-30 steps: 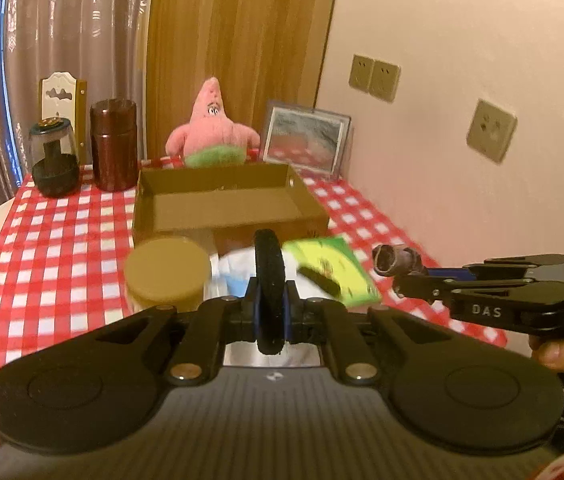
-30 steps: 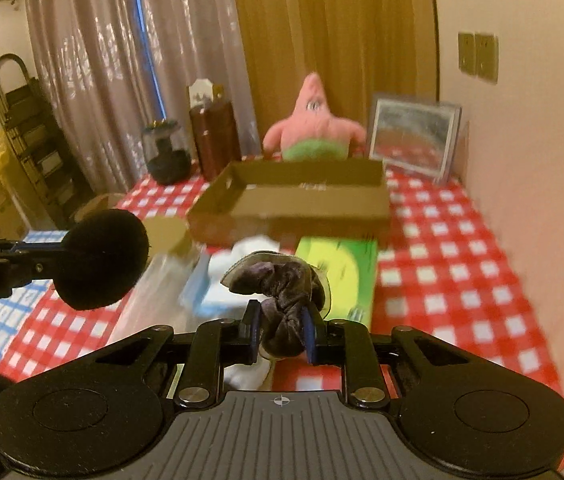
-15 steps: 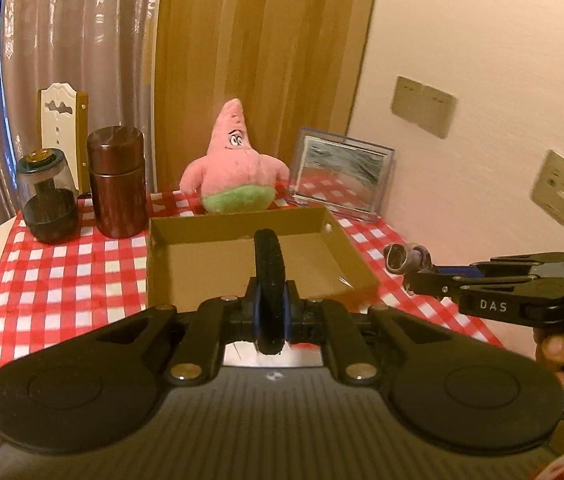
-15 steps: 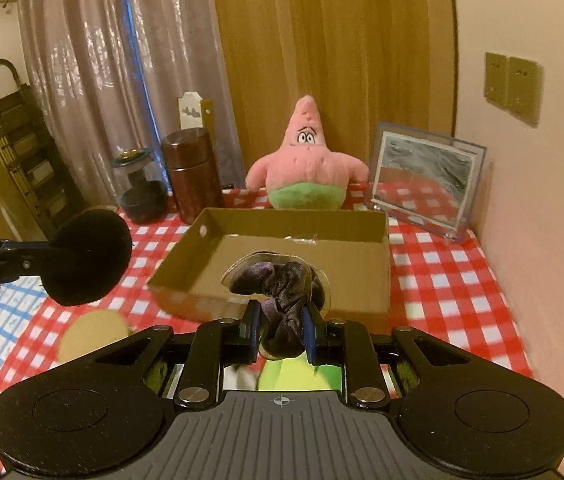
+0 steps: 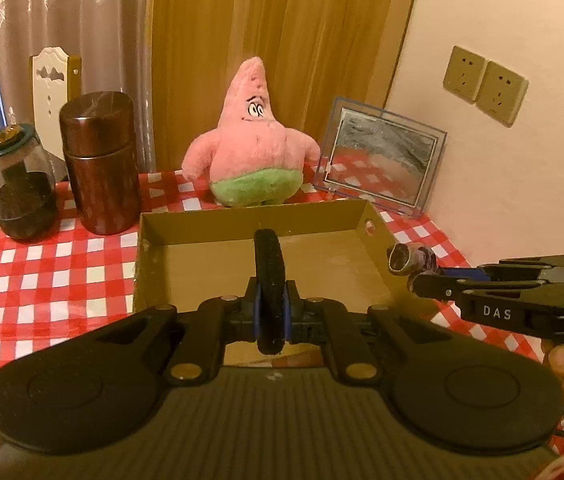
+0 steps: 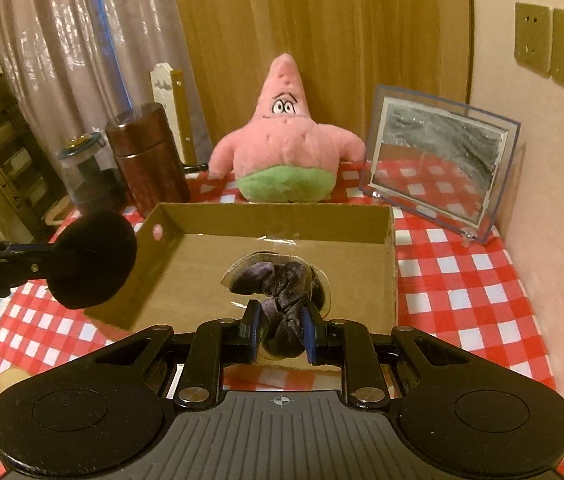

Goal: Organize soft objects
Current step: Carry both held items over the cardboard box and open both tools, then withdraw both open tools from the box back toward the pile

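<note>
The brown box [image 5: 201,264] in the middle of the frame has nothing in it yet. The left gripper [image 5: 269,312] has its jaws squeezed on a black round puff [image 5: 267,268], and the right gripper [image 6: 282,330] has its jaws squeezed on a purple scrunchie [image 6: 277,284]. Both soft things are over the box and not dropped in yet.

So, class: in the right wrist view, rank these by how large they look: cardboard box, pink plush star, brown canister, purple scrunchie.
1. cardboard box
2. pink plush star
3. brown canister
The purple scrunchie, gripped close to the camera, looks about canister-sized, so I leave it unranked.
</note>
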{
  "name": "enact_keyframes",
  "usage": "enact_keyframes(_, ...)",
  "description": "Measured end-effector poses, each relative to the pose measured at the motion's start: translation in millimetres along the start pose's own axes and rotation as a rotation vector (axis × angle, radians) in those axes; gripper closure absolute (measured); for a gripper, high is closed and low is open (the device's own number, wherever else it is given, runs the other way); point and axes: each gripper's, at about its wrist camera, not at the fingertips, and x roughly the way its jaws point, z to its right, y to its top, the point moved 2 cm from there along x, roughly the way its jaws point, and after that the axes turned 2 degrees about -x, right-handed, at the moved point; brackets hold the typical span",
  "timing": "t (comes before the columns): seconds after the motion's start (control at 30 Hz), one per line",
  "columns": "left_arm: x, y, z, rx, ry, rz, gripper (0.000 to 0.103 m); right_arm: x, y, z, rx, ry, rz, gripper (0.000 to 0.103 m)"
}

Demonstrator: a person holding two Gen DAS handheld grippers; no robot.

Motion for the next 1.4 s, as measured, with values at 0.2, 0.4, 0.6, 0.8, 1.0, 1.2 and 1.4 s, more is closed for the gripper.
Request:
enact_keyframes(0.2,25.2,11.8,1.1,-0.006,0.033,-0.020,0.090,16.8,3.4,10.4,0.016,-0.006,-0.016,0.081)
enact_keyframes(0.4,28.2,21.6,-4.9,-0.031,0.038,-0.003,0.067,22.7,4.2,16.1,0.024,-0.005,-0.024,0.081)
enact_keyframes(0.6,18.3,18.3,-5.8,-0.016,0.046,-0.002,0.067,25.9,5.7,16.6,0.024,-0.011,-0.028,0.081)
enact_keyframes(0.8,10.3,17.7,-8.3,-0.009,0.053,0.001,0.066,28.2,10.9,16.3,0.049,0.027,-0.007,0.057)
enact_keyframes(1.0,-2.2,14.1,-10.8,0.010,0.066,0.009,0.060,12.2,12.2,15.4,0.062,0.022,0.029,0.023)
enact_keyframes(1.2,-28.4,7.6,-8.7,-0.010,0.057,0.032,0.048,-24.0,4.7,10.4,0.057,-0.001,0.035,0.023)
enact_keyframes(1.4,-73.3,-2.6,-1.0,-0.046,0.056,0.068,0.032,-77.0,-10.3,-5.4,0.065,0.008,0.068,0.023)
